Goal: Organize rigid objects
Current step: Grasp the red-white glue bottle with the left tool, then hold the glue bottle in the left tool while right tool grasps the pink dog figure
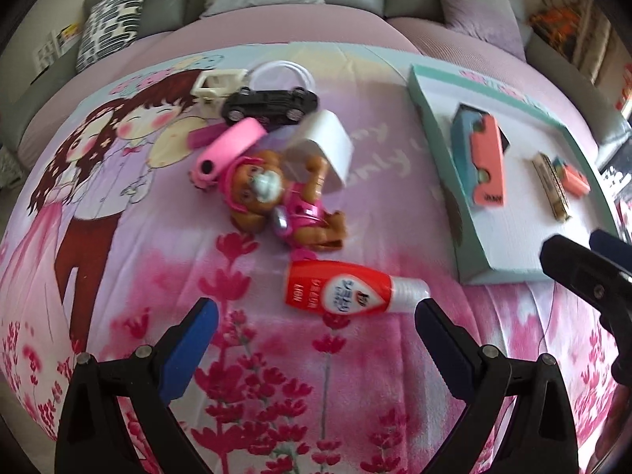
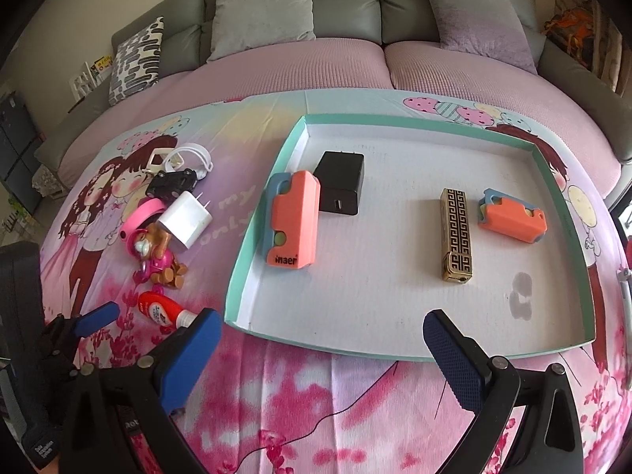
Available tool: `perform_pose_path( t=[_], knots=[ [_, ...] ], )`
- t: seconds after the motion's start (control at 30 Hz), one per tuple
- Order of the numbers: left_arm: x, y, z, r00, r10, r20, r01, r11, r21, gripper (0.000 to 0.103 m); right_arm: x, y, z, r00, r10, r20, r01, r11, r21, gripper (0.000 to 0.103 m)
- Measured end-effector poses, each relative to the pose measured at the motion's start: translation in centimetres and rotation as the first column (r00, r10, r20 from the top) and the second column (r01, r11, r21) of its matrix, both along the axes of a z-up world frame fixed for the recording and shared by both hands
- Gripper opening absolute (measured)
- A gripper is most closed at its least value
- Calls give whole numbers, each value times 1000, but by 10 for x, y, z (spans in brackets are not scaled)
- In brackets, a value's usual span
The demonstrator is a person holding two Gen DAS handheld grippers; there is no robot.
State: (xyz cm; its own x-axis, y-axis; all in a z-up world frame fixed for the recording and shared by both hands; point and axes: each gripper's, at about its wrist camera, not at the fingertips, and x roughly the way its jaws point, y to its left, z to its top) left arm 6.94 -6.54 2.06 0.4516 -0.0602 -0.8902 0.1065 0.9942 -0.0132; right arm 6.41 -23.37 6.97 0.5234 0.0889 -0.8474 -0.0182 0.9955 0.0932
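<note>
My left gripper [image 1: 316, 312] is open just short of a red and white tube [image 1: 347, 288] lying on the printed blanket. Beyond it lie a brown toy dog in pink [image 1: 284, 197], a pink band [image 1: 229, 150], a white charger [image 1: 324, 146], a black toy car [image 1: 268, 104] and a cream piece [image 1: 217, 87]. My right gripper [image 2: 322, 326] is open and empty over the near edge of a teal-rimmed tray [image 2: 237, 272]. The tray holds an orange and blue block [image 2: 294, 225], a black charger [image 2: 341, 187], a gold patterned bar [image 2: 456, 233] and a second orange block [image 2: 513, 217].
A grey sofa with cushions [image 2: 260, 12] runs along the back. A white ring [image 2: 189, 158] lies by the toy car. A thin black cable [image 2: 316, 422] crosses the blanket near my right gripper. The left gripper [image 2: 94, 318] shows at the left of the right wrist view.
</note>
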Motion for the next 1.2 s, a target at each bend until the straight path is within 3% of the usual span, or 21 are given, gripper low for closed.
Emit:
perform_pose_path(
  t=[0.3, 0.5, 0.73, 0.87, 0.97, 1.2],
  knots=[
    [7, -13, -6, 1000, -28, 2, 28, 1000, 13, 100, 2, -2, -3, 1000, -6, -7, 6, 1000, -8, 103],
    [15, -8, -3, 1000, 14, 14, -12, 997, -77, 100, 3, -2, -5, 1000, -12, -13, 12, 1000, -18, 103],
    [16, 1, -5, 999, 47, 8, -45, 994, -100, 99, 3, 4, -4, 1000, 1, -11, -1, 999, -33, 103],
    [16, 3, -5, 1000, 25, 17, -23, 991, -132, 85, 3, 6, -4, 1000, 6, -14, -6, 999, -33, 103],
    [15, 0, -5, 1000, 8, 20, -5, 991, -134, 81, 3, 7, -3, 1000, 3, -12, -3, 999, -46, 103],
    [12, 2, -4, 1000, -9, 16, 12, 988, -151, 79, 5, 10, -2, 1000, -3, -11, 2, 998, -66, 103]
  ],
)
